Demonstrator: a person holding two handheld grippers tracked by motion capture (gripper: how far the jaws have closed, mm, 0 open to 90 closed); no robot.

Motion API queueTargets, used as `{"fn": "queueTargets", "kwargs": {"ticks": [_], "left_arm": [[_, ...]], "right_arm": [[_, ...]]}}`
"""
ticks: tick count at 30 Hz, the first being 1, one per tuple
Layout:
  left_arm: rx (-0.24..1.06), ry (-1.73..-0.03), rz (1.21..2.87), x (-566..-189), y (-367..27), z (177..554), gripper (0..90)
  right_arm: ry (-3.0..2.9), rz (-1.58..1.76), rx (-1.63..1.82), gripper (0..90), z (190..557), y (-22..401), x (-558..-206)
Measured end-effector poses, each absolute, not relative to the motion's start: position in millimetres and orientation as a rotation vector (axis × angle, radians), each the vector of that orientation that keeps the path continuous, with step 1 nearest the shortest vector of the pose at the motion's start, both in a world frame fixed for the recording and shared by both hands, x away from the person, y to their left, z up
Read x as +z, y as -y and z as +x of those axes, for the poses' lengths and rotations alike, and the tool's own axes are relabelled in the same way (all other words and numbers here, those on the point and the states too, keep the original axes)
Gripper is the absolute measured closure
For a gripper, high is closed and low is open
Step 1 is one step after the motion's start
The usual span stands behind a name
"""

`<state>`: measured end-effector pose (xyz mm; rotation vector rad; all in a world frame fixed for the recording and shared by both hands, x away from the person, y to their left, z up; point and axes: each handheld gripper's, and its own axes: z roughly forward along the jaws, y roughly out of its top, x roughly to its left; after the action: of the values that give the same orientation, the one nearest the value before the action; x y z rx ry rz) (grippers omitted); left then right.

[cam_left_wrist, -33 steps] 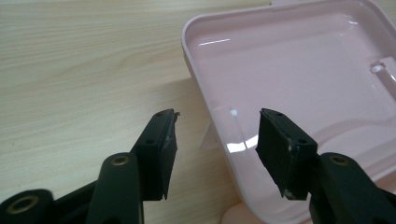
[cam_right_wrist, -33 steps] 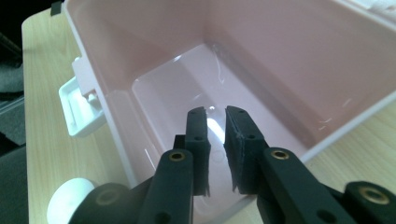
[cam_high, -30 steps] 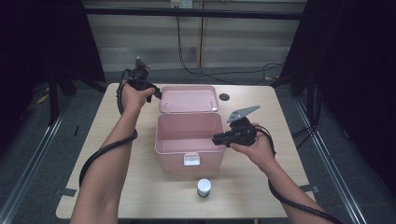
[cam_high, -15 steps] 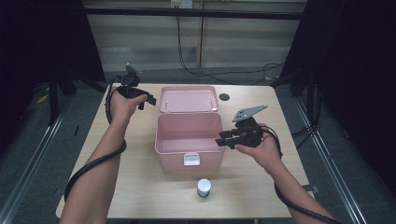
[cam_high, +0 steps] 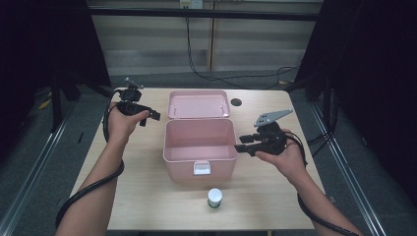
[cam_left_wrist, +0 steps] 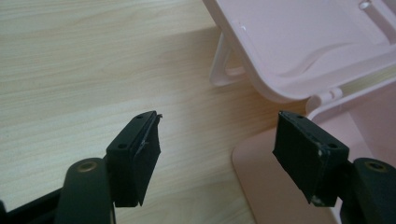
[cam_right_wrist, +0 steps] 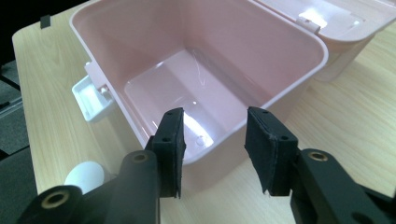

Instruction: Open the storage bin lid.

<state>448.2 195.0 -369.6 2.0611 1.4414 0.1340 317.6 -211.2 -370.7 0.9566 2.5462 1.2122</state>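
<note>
Jar (cam_high: 214,197) with white lid at near desk (cam_high: 147,196) edge. Pink box (cam_high: 199,147) mid-desk, lid (cam_high: 198,103) flipped back. Right claw (cam_high: 244,147) just beside its right wall, left claw (cam_high: 153,117) left of lid; both just opening, nothing between jaws.

**Open pink box ahead of the right tool**

The right tool (cam_right_wrist: 212,151) has just been opening its jaws, nothing between them. Beyond stands the box (cam_right_wrist: 299,70), empty, lid (cam_right_wrist: 345,18) folded back, white latch (cam_right_wrist: 91,95) at its side. A white cap (cam_right_wrist: 84,176) sits on the counter (cam_right_wrist: 355,116)
</note>
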Motion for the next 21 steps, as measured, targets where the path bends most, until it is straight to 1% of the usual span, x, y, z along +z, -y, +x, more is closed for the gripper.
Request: {"fn": "queueTargets", "kwargs": {"ticks": [8,21], "left_arm": [[0.139,-1.432,2.058,-376.8,-206.7,434.4,29.7],[0.156,-1.432,2.065,-410.5,-229.1,401.6,30.2]], "right_arm": [[-2.556,0.962,1.203,53.9,310.0,220.2,-373.8],[-2.6,0.941,1.154,48.1,294.0,224.8,-379.2]]}}
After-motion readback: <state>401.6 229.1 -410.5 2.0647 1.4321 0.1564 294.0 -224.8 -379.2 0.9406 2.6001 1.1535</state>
